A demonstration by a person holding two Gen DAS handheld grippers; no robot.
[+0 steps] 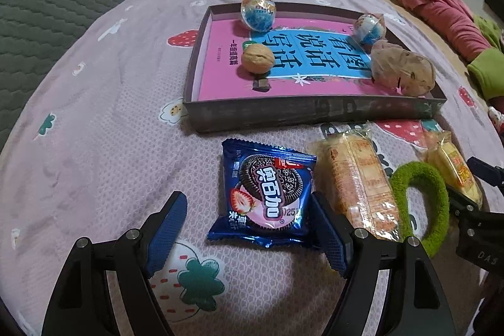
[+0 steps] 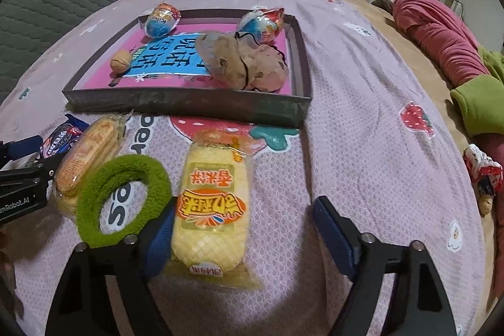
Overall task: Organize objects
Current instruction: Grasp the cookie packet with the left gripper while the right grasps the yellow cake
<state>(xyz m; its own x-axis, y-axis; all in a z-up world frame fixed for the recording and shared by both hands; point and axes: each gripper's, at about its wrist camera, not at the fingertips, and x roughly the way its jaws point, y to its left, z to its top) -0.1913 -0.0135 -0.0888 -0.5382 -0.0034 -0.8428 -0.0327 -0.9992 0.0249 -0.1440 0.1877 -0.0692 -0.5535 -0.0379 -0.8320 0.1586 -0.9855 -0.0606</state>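
Your bed, pink strawberry sheet (image 1: pixel 94 122), dark tray (image 1: pixel 312 112) at twelve o'clock, cookie pack (image 1: pixel 267 194) in front, two wrapped cakes (image 2: pixel 211 210) and green ring (image 2: pixel 123 197) at three o'clock.

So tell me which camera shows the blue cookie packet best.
The left wrist view: the blue cookie packet lies whole and face-up between the open left gripper. The right wrist view catches only a corner of it at the left edge, behind a wrapped cracker pack.

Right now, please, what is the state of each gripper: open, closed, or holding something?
Left gripper: open, straddling the blue cookie packet, not pressing it.
Right gripper: open around the yellow snack pack; one pad beside it, no grip yet.
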